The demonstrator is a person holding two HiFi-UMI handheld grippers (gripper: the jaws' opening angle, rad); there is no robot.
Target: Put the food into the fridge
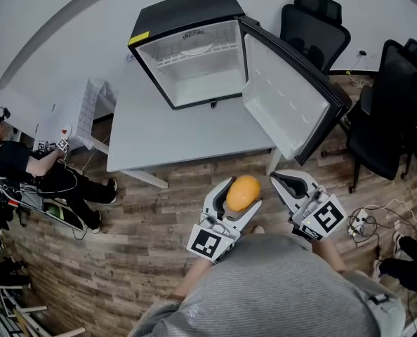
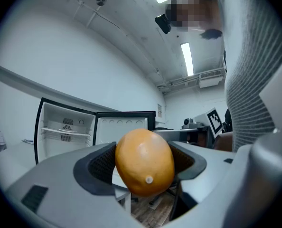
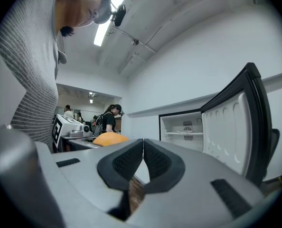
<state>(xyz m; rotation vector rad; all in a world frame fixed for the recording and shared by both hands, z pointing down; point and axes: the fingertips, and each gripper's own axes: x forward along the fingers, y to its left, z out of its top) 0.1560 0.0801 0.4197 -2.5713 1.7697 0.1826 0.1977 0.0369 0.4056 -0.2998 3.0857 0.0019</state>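
Between fruit and fridge, white table

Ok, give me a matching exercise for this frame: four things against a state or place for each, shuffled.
Things:
1. orange fruit
2. right gripper
3. fridge door
4. fridge

States or places:
A. swung wide open
B. jaws together, nothing in them
C. standing on the light table
D. held between the jaws of the left gripper

Pairs: 1-D, 2-B, 3-A, 4-C.
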